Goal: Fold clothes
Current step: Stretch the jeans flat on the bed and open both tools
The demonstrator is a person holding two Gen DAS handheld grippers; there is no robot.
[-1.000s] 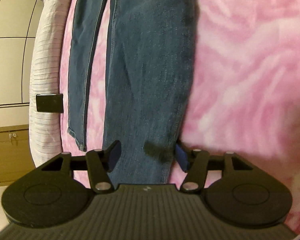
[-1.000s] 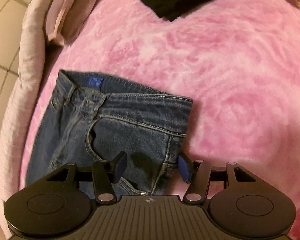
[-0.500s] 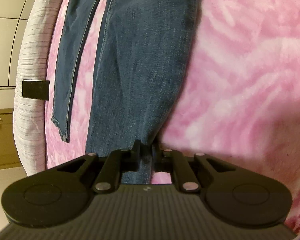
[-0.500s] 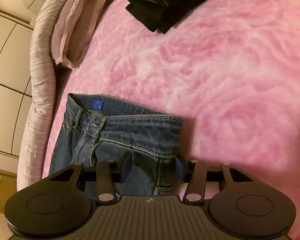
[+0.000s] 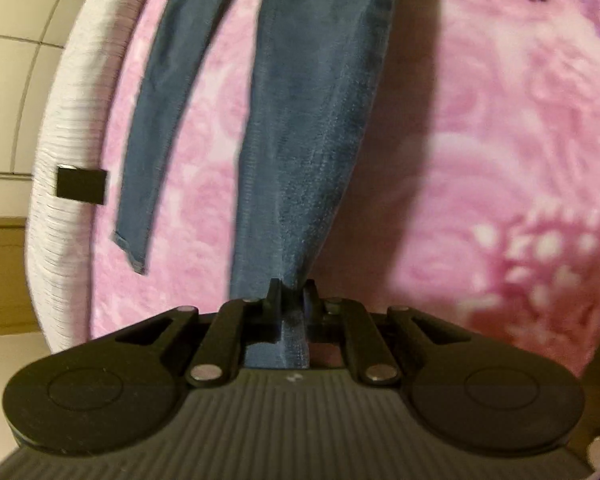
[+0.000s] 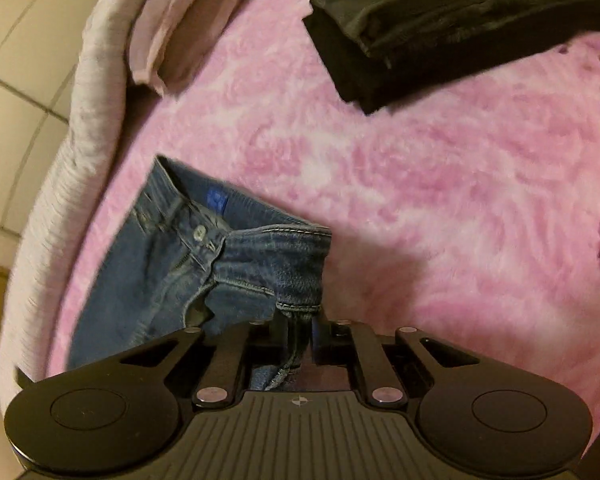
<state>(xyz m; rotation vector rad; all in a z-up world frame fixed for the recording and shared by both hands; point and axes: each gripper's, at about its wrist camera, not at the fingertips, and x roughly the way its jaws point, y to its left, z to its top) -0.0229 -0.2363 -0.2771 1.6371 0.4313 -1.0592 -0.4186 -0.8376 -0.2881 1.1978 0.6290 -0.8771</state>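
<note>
Left wrist view: left gripper (image 5: 291, 294) clamped on jeans (image 5: 300, 160) leg, right gripper (image 6: 300, 330) pinching waistband edge (image 6: 296, 308); thin bites, likely slipping if lifted unevenly.

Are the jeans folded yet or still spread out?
Spread: both legs of the jeans lie apart, unfolded, on the pink blanket.

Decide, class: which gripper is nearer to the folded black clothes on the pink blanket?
Right. The right gripper, clamping the jeans waistband, has the black clothes ahead of it. The left gripper clamps a trouser leg; no black clothes show there.
</note>
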